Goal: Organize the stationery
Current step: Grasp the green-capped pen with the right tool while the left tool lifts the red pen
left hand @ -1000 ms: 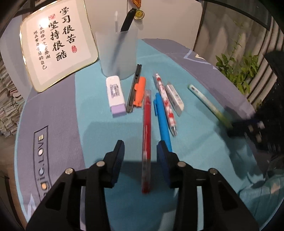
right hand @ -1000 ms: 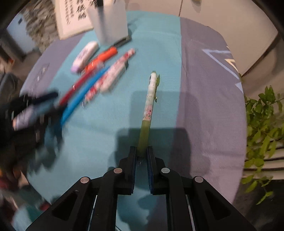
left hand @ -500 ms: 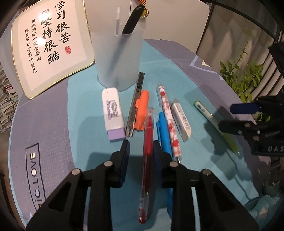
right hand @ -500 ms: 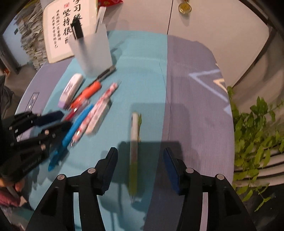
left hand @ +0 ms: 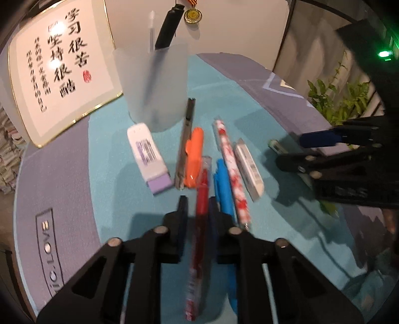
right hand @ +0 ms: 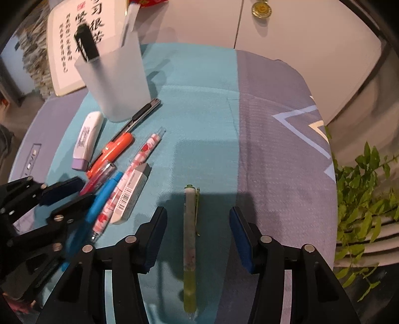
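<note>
The left gripper (left hand: 197, 219) points forward and down over the cloth, its fingers standing narrowly apart on either side of the red pen (left hand: 199, 224); the blur hides whether the pads touch the barrel. Just to its right lies the blue pen (left hand: 224, 189), then the red-and-white patterned pen (left hand: 232, 172) and a white eraser (left hand: 249, 167) with a barcode label. Ahead of the fingertips sit the orange utility knife (left hand: 193, 157) and a white correction tape with a lilac end (left hand: 149, 159), its printed label too blurred to read. Farther ahead stands the frosted pen cup (left hand: 154, 87), holding a black marker (left hand: 168, 30). To the left, the tablecloth (left hand: 74, 174) bears lettering ending "IC.LOVE" (left hand: 51, 251). A gold-edged calligraphy plaque (left hand: 57, 67) leans beyond the cup, and a medal (left hand: 193, 15) hangs on the wall.

The right gripper (right hand: 198, 234) is level with the table, its fingers spread wide. The green pen (right hand: 190, 239) lies flat between them, touching neither, tip toward the camera. A potted plant (right hand: 369, 199) stands off to its right.
</note>
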`<action>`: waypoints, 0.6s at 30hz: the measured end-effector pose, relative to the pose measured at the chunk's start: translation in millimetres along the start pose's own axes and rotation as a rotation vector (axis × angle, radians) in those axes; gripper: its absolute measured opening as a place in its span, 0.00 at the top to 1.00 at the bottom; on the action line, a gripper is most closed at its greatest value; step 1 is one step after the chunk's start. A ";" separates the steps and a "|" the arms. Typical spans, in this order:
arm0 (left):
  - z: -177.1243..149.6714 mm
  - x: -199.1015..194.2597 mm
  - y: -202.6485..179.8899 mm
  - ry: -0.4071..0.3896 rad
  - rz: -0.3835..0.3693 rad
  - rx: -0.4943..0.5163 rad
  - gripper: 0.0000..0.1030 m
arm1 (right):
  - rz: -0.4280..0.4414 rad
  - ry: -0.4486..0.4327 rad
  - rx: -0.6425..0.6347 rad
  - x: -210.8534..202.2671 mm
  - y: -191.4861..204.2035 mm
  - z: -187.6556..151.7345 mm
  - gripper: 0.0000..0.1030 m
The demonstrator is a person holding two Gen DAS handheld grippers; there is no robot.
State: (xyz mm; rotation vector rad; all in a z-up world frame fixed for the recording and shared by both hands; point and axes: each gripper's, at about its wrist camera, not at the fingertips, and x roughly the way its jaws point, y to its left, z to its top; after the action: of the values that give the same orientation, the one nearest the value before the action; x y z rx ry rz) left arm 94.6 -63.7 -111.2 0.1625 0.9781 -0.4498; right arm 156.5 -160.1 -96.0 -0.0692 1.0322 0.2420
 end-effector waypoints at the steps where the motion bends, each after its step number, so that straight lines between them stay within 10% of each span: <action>1: -1.6 -1.2 0.6 0.007 -0.029 -0.006 0.93 | -0.001 0.014 -0.008 4.3 1.9 -0.2 0.70; 3: -5.3 -2.5 4.3 0.032 -0.112 -0.024 0.93 | 0.036 0.006 0.005 6.0 2.1 -0.7 0.87; 6: -14.6 -8.8 9.9 0.052 -0.162 -0.061 0.93 | 0.047 0.000 -0.006 4.3 4.5 -3.2 0.88; 18: -37.2 -21.1 -6.8 0.055 -0.053 0.019 0.86 | 0.153 -0.070 0.034 -26.6 2.4 -26.7 0.88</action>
State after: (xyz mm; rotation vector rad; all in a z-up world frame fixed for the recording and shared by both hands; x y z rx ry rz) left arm 53.2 -51.3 -113.9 0.1673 1.0343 -0.5054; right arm 120.4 -166.7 -86.8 0.0490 0.9724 0.3639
